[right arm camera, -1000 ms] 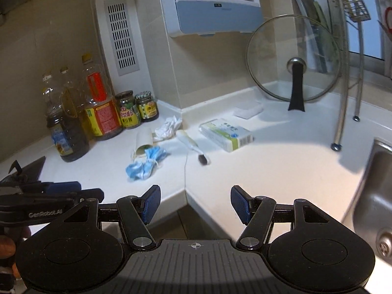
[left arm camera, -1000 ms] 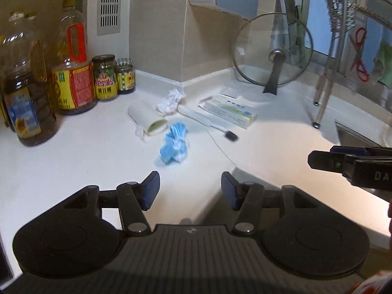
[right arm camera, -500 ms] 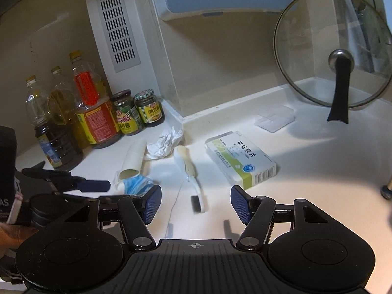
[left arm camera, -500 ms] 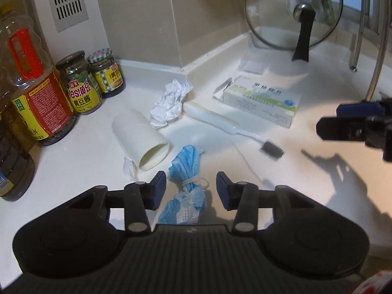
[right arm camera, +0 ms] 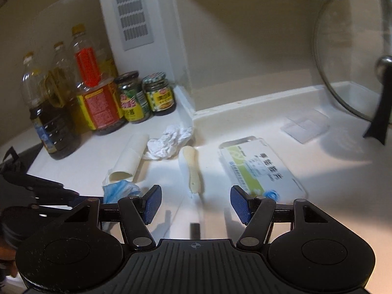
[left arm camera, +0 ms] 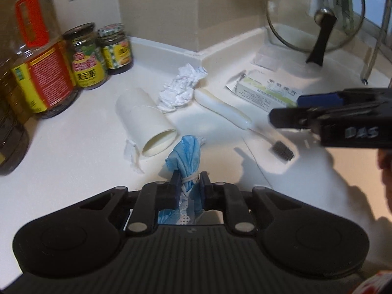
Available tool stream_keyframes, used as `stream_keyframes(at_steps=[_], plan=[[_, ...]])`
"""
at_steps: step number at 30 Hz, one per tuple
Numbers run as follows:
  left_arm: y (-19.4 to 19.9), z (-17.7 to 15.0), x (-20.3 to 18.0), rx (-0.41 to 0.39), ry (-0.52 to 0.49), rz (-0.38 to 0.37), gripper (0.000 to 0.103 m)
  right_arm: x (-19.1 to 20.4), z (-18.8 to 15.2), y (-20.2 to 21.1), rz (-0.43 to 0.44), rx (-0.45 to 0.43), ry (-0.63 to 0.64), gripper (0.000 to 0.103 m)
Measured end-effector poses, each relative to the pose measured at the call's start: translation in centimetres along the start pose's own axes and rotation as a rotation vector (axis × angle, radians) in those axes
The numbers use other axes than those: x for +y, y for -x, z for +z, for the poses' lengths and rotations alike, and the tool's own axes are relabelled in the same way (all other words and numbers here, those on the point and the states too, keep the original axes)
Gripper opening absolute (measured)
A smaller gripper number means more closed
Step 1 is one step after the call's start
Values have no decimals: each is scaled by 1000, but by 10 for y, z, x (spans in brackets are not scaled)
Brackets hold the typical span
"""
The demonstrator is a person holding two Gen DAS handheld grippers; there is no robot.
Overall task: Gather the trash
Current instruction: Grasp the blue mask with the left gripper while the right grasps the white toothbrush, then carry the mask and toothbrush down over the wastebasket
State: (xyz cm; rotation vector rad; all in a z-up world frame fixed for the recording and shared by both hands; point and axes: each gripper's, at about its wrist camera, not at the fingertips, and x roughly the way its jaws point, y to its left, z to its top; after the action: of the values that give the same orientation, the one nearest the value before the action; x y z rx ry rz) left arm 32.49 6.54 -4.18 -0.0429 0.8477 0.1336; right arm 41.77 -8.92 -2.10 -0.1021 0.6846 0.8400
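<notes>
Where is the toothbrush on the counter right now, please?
In the right wrist view the toothbrush lies centre, between the crumpled tissue and the box, ahead of the open right gripper.

Face mask [left arm camera: 186,156]: blue. Crumpled tissue [left arm camera: 181,90]: white. Toothbrush [left arm camera: 227,115]: cream handle, black bristles. Carton [right arm camera: 259,169]: white with green band.

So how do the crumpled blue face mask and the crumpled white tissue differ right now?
The crumpled blue face mask is pinched in the shut left gripper; the crumpled white tissue lies free, untouched. The mask sits near the counter's front edge, the tissue back by the wall corner. The mask is bound with a band, the tissue loose. Both are crumpled trash.
</notes>
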Motion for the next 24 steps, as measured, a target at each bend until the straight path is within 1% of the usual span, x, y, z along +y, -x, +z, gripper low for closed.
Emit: stream_keyframes(at_steps=[3,4,6,8,10,11,13,14,15,21,24], plan=[[17,-3,7,-20,72,-3,13,4,4,-24,6,35,42,62],[22,-4,9,-26,86,-2,13,6,5,-32,2,47,60,59],[31,-6,11,-33,108,-3,13,10,6,-48,-5,75,102,45],[37,-8,14,-39,129,3,13,14,4,-60,-22,99,138,42],[42,-10,16,-43,139,10,13,16,3,-71,-32,117,158,37],[44,-11,17,-44,143,12,13,17,2,-75,-41,120,166,33],[48,-14,20,-48,151,16,13,18,3,-76,-55,110,177,29],[50,-15,20,-49,154,16,13,18,3,-76,-61,109,179,23],[52,-16,21,-48,157,16,13,18,4,-76,-65,109,174,21],[57,-24,22,-50,165,11,13,20,-3,-62,-86,107,133,20],[62,-29,22,-52,176,-3,13,18,-8,-44,-74,96,63,20]])
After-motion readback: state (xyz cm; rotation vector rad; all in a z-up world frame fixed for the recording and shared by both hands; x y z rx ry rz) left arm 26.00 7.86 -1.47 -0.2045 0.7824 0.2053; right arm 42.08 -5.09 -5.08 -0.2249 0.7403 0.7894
